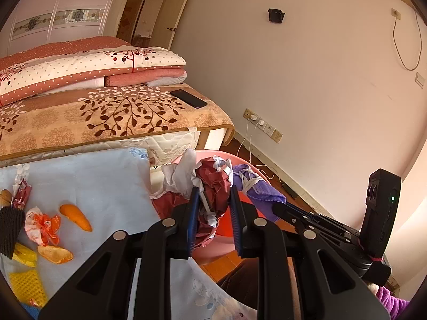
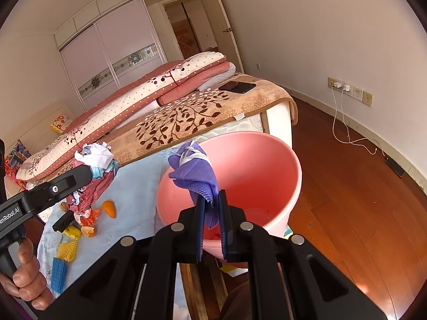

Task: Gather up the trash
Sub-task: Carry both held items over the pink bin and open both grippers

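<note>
Left wrist view: the left gripper (image 1: 214, 208) has its jaws closed on a crumpled dark red and white wrapper (image 1: 214, 186), held over the near rim of the pink bucket (image 1: 241, 163). Just past that rim the right gripper (image 1: 277, 209) comes in from the right, carrying a purple face mask (image 1: 260, 190) with white straps. Left of the bucket, on the light blue cloth (image 1: 101, 186), lie orange peel pieces (image 1: 76, 217), a crumpled orange and white wrapper (image 1: 42, 225), yellow foam netting (image 1: 28, 288) and a black ribbed piece (image 1: 10, 226). Beyond the bucket a black phone (image 1: 189, 98) rests on the leaf-patterned blanket (image 1: 106, 117). Right wrist view: the right gripper (image 2: 212, 213) has its jaws narrowed onto the purple face mask (image 2: 194, 176), which hangs over the open mouth of the pink bucket (image 2: 291, 186), at its left side. Left of the bucket, the left gripper (image 2: 86, 174) holds the red and white wrapper (image 2: 93, 186) above the light blue cloth (image 2: 138, 197), where orange peel (image 2: 110, 208), yellow netting (image 2: 67, 250) and a blue netting piece (image 2: 58, 274) lie.
</note>
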The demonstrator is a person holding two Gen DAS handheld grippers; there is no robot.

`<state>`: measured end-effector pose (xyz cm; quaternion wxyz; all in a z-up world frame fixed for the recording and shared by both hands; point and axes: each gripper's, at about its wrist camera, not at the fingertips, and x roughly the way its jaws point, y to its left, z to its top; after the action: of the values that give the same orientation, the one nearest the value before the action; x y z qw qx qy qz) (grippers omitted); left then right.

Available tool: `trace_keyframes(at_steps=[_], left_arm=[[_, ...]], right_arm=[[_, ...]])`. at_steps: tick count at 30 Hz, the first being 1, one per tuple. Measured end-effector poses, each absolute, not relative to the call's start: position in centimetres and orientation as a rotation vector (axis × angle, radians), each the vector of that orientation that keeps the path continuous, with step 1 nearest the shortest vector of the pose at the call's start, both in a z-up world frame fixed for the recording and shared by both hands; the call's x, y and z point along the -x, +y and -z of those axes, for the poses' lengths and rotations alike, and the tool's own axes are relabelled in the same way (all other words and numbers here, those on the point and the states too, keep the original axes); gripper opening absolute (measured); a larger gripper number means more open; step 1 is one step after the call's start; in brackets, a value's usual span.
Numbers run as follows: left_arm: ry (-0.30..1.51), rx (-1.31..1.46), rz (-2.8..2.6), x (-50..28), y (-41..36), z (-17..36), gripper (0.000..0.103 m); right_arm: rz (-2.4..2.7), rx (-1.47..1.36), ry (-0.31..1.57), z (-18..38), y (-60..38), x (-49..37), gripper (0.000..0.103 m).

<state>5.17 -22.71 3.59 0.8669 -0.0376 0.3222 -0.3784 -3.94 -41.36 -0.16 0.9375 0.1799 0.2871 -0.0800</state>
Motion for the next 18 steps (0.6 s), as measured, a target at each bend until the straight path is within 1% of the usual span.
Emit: trace_keyframes(at_steps=[8,18], left_arm=[[0.72,0.083,0.845,-6.3,-26.0,-2.3,0.022],[0.764,0.095,0.838,-8.3,-28.1,-0.6,0.022]], right_arm=[[0.218,-0.384,0.604,1.2,-42.8,3.9,0.009],[0.244,-0.398,0.627,2.2,-43.8,3.0,0.009]])
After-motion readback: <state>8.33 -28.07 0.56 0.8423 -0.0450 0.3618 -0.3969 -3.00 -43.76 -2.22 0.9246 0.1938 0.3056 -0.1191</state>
